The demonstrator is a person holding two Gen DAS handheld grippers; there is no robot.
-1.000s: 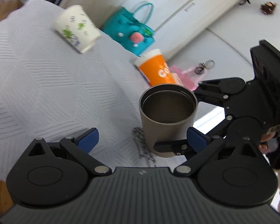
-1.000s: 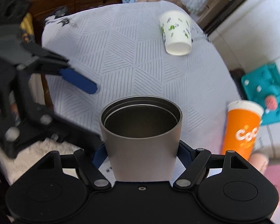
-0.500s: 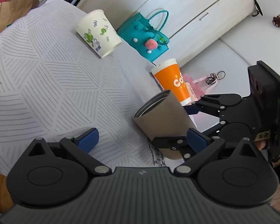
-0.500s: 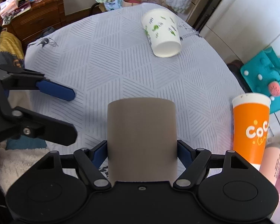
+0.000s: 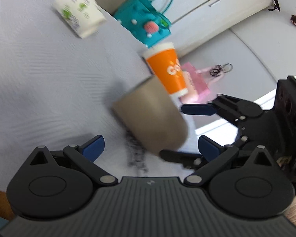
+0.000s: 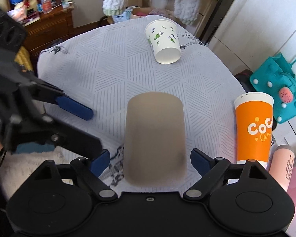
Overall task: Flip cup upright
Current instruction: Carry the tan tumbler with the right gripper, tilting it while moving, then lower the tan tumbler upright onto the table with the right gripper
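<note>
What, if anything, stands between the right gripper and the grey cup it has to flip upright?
Nothing visible does. The grey cup lies tipped over, directly between the open fingers of the right gripper. The left gripper and the orange cup are off to either side.

We see the taupe metal cup point(image 6: 155, 138) lying on its side at lower centre of the right wrist frame, smooth wall toward us, mouth hidden, slightly blurred, on the patterned cloth.
</note>
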